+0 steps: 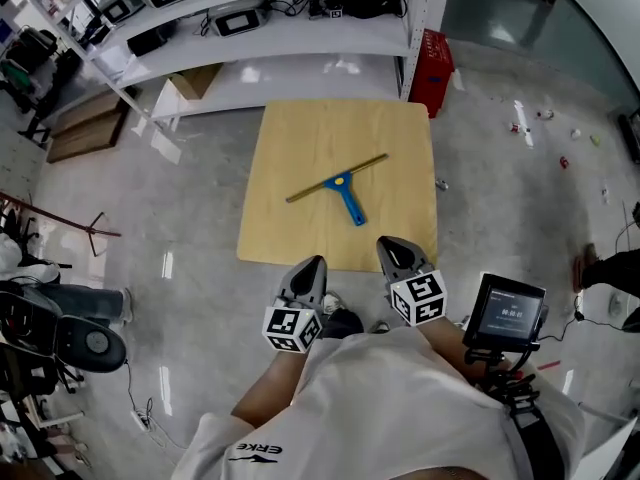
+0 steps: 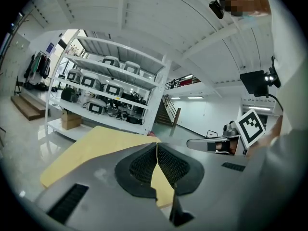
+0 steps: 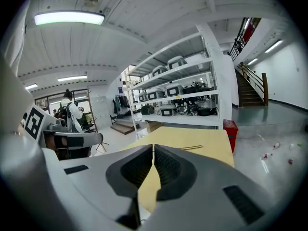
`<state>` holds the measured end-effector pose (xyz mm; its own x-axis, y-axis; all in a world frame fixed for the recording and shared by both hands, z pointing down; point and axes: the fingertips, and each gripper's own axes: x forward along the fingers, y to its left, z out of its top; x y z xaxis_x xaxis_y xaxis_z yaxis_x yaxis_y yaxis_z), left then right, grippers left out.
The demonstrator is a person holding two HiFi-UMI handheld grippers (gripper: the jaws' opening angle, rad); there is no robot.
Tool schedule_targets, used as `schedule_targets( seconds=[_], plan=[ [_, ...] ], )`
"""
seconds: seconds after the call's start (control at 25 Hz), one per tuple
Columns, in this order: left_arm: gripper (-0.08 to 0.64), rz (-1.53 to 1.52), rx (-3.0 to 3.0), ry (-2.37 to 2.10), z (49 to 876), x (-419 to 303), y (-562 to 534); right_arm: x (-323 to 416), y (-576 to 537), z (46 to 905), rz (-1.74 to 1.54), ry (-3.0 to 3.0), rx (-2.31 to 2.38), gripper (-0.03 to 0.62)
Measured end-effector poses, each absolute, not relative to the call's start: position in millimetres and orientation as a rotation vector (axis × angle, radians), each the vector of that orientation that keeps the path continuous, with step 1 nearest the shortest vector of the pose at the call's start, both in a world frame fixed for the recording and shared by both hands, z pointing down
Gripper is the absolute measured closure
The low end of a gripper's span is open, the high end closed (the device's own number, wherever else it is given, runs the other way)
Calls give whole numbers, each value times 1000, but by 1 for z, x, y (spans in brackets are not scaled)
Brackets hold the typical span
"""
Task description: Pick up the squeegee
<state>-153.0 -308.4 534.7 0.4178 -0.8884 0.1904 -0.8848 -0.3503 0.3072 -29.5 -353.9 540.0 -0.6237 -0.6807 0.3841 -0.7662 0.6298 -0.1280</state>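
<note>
A squeegee (image 1: 340, 187) with a blue handle and a long brass-coloured blade lies in the middle of a square wooden board (image 1: 300, 138) on the floor. My left gripper (image 1: 312, 265) and right gripper (image 1: 386, 245) hover side by side at the board's near edge, short of the squeegee. Both are shut with nothing between the pads. In the right gripper view the gripper (image 3: 153, 149) points over the board (image 3: 202, 141), and the squeegee's blade (image 3: 191, 147) shows as a thin strip. The left gripper view shows the gripper (image 2: 157, 148) over the board (image 2: 91, 143), with the squeegee hidden.
White shelving (image 1: 270, 28) with boxes and devices stands behind the board, with a red crate (image 1: 433, 68) at its right end. A small screen on a stand (image 1: 505, 311) sits at my right. Office chairs (image 1: 60, 323) stand at left. Small litter dots the grey floor at right.
</note>
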Motion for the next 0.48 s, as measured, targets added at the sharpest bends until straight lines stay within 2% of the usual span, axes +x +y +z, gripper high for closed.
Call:
schedule_targets(
  seconds=[0.48],
  plan=[
    [551, 9, 2296, -1415, 546, -214, -379, -86, -431, 556, 448, -2431, 1204, 588]
  ],
)
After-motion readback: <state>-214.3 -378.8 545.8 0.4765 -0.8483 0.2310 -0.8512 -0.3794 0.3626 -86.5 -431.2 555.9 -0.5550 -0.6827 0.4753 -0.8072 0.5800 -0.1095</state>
